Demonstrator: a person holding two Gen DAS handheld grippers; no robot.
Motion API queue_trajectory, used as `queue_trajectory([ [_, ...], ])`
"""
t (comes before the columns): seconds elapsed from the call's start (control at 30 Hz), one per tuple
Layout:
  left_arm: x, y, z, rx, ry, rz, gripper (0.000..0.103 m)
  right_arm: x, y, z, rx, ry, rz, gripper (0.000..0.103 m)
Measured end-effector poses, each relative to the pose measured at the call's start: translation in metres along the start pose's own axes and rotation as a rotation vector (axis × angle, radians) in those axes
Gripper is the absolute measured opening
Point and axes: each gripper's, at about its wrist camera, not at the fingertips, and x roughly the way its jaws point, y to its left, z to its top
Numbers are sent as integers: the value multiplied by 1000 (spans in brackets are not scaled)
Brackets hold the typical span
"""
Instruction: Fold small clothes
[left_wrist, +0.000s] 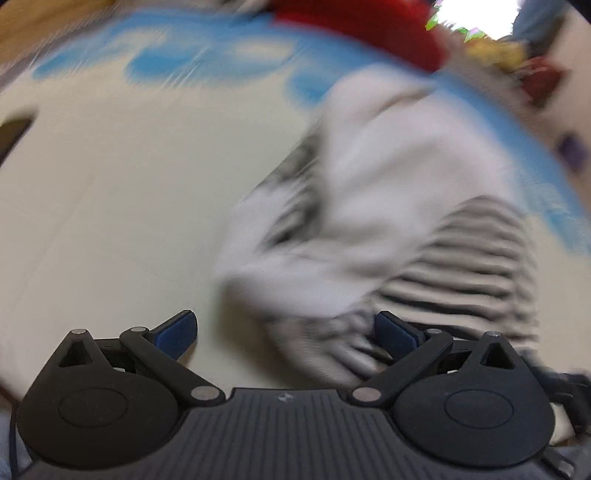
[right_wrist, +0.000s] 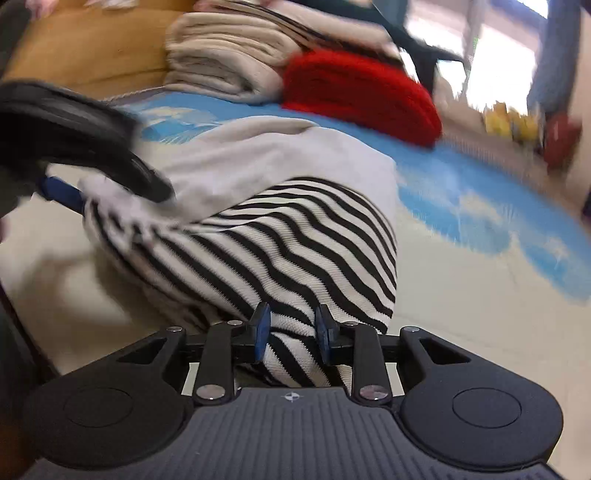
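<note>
Striped top (right_wrist: 280, 251) sits pinched in my right gripper (right_wrist: 291, 332); left gripper (left_wrist: 284, 332) gapes wide beside it, so next I fold.

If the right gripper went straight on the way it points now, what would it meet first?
The right gripper already has the striped garment between its fingers, so it would push straight into that striped fabric. Beyond it lies the garment's white part; how deep the bundle goes is unclear.

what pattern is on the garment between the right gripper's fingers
Black and white wavy stripes on the garment, clearest in the right wrist view.
</note>
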Motion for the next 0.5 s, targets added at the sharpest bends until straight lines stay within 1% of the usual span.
queue_trajectory([
  [0.03,2,8,0,-50,6,-30,103,3,0,2,-24,-3,5,30],
  [0.07,-1,12,1,-62,-11,-27,103,1,-1,0,-32,-5,15,32],
  [0.13,-5,13,2,-43,-32,-7,103,0,-7,4,-42,-3,32,32],
  [0.23,-6,19,-2,-62,-40,-3,103,-27,-27,12,48,-45,55,31],
  [0.27,-6,20,-3,-69,-42,-3,103,-29,-29,10,57,-25,58,32],
  [0.3,-7,22,-3,-78,-42,-2,103,-21,-29,6,56,37,93,32],
  [0.33,-8,24,-2,-86,-41,-6,103,-3,-29,-1,61,94,133,32],
  [0.37,-11,25,-3,-97,-42,-15,103,1,-28,-7,62,127,145,32],
  [0.4,-14,30,-2,-106,-46,-24,103,-2,-28,-9,66,122,157,32],
  [0.43,-24,35,-4,-108,-51,-37,103,-8,-33,-6,98,112,191,32],
  [0.47,-34,38,-6,-113,-55,-56,103,-15,-44,0,162,96,228,32],
  [0.5,-42,40,-8,-120,-64,-83,103,-22,-57,7,224,69,251,39],
])
